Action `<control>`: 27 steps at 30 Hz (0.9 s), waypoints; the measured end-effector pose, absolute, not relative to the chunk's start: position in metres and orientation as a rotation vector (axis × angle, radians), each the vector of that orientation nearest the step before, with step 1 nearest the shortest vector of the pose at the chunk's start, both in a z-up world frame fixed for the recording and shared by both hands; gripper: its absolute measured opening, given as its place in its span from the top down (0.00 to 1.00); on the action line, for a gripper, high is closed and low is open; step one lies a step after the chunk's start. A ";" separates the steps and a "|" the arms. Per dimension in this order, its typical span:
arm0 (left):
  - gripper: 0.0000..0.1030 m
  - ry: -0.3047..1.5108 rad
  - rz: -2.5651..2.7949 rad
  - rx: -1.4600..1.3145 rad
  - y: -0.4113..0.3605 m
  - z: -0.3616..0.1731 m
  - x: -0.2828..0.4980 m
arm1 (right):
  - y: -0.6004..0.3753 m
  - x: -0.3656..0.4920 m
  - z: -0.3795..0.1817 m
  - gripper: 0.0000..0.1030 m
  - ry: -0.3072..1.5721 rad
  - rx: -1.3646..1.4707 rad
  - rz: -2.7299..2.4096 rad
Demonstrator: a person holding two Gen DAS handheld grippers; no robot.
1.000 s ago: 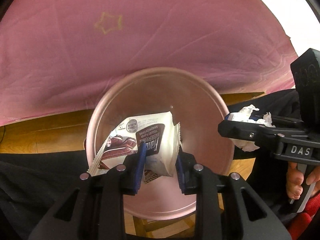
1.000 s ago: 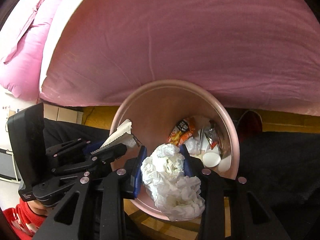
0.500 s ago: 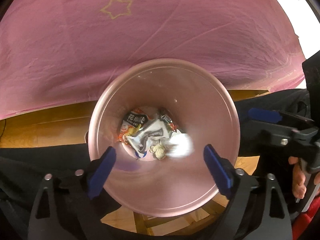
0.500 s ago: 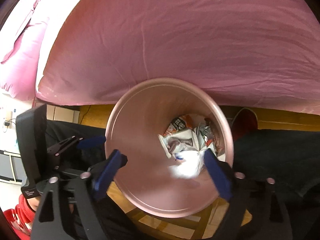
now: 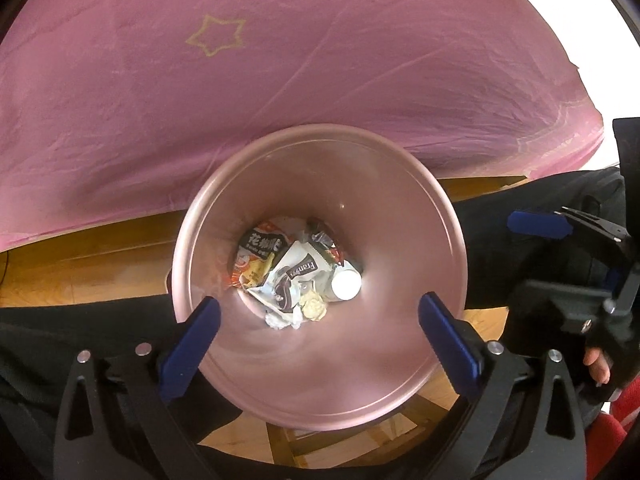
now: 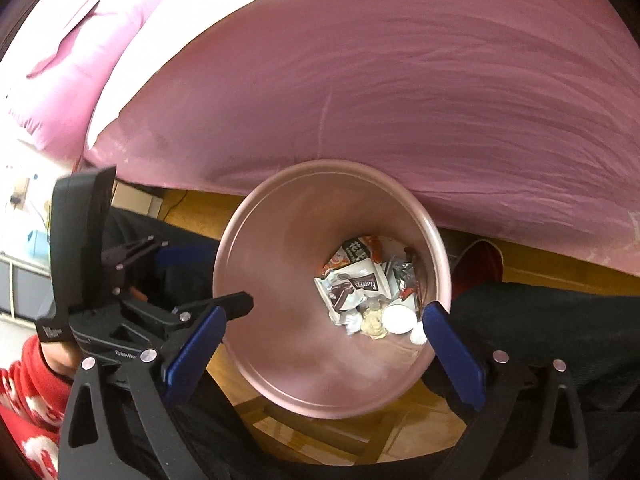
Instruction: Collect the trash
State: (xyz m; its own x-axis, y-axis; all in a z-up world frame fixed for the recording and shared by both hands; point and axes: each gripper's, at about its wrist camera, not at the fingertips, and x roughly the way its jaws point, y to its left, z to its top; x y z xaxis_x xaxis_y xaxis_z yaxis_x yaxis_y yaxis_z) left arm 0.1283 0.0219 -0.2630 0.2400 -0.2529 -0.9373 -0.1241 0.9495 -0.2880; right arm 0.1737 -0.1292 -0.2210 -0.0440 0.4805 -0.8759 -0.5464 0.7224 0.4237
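Trash point(image 5: 294, 276) lies heaped at the bottom of the pink bin point(image 5: 400, 360), well below our left gripper point(image 5: 320, 330) and right gripper point(image 6: 320, 340). We hold both above the bin's rim, jaws spread wide, gripping nothing.

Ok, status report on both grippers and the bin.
Left gripper open, empty. Right gripper open, empty. Wrapper and tissue in bin. Nothing blocking.

A pink round trash bin point(image 5: 400, 216) stands upright on the wooden floor, mouth open. At its bottom lies a heap: a white Franzzi wafer wrapper point(image 5: 294, 276) on top, an orange snack packet point(image 5: 256, 254) beside it, a white cup point(image 6: 398, 319), crumpled tissue point(image 5: 314, 306).
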 end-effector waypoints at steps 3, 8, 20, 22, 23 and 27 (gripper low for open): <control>0.05 1.328 -0.092 -0.348 0.024 -0.262 0.128 | -0.126 0.170 -0.222 0.03 1.380 -0.090 0.835; 0.05 1.306 -0.103 -0.362 0.024 -0.258 0.128 | -0.126 0.170 -0.223 0.03 1.382 -0.081 0.831; 0.05 1.304 -0.098 -0.374 0.023 -0.258 0.128 | -0.129 0.172 -0.224 0.03 1.387 -0.065 0.817; 0.05 1.303 -0.097 -0.372 0.023 -0.258 0.127 | -0.130 0.172 -0.223 0.03 1.386 -0.063 0.816; 0.05 1.303 -0.098 -0.371 0.023 -0.258 0.128 | -0.130 0.172 -0.223 0.03 1.386 -0.063 0.816; 0.05 1.303 -0.097 -0.371 0.023 -0.258 0.127 | -0.131 0.172 -0.223 0.03 1.385 -0.063 0.817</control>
State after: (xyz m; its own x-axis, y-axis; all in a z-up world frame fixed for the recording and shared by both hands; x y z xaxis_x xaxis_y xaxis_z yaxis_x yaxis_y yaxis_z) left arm 0.1273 0.0230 -0.2579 0.2700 -0.2765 -0.9223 -0.1376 0.9370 -0.3211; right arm 0.1718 -0.1306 -0.2232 -0.0372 0.4724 -0.8806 -0.5419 0.7309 0.4149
